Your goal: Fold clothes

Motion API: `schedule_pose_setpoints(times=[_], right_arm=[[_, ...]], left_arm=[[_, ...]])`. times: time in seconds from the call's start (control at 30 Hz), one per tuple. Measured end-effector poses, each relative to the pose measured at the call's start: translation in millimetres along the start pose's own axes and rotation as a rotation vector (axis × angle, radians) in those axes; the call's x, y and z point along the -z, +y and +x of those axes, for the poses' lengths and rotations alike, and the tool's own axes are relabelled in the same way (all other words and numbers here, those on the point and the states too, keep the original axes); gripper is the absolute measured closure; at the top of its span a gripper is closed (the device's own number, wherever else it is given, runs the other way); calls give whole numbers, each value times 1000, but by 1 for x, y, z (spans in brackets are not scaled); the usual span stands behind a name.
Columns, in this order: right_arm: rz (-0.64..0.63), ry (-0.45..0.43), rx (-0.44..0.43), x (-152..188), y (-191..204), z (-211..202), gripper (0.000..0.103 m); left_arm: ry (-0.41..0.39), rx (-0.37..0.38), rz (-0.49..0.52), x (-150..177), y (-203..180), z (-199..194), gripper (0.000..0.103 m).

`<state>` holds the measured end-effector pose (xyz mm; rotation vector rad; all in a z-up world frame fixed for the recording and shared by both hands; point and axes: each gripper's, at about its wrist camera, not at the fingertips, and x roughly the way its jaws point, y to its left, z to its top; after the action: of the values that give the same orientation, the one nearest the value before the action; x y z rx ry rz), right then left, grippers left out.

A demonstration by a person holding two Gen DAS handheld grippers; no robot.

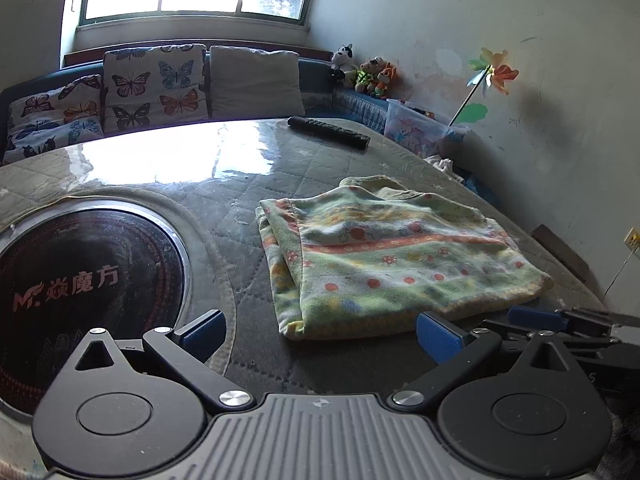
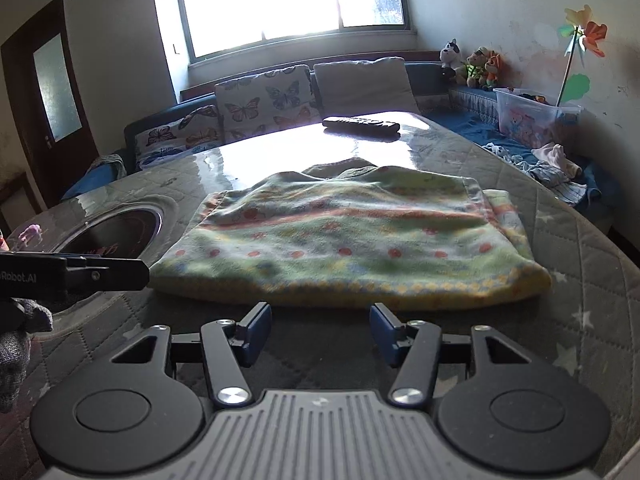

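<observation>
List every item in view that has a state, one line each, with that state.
left gripper: open, holding nothing, near the garment's front edge
right gripper: open, holding nothing, just short of the garment's hem
patterned garment: folded, lying flat on the table
remote control: lying flat at the table's far side
window: shut, daylight behind it

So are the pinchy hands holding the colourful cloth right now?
No, nothing is held. The left gripper and right gripper are both open, just short of the folded cloth.

Glossy table point(image 2: 580, 248) bears folded garment point(image 2: 352, 240) (remote point(image 2: 361, 124) beyond).
</observation>
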<state>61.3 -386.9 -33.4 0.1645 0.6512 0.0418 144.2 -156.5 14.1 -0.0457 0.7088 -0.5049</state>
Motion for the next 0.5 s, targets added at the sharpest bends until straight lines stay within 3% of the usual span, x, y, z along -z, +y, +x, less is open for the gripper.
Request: schedule_pose_setpoints(times=[0.27,0.33,0.47,0.5], right_arm=[[34,-22,-8,5,7,-14,42],[38,-23,-12,7,9,-16,31],[53,-25,-23,10,14,-18,26],[56,-25,-21,12,16,-18,17]], left_arm=[[-20,19,-37,8,3,-17,0],[-23,17,-41,10,4,-20,0],[-27,7,-52,13,4,-27,0],[-30,9,-53,14,4,-28,0]])
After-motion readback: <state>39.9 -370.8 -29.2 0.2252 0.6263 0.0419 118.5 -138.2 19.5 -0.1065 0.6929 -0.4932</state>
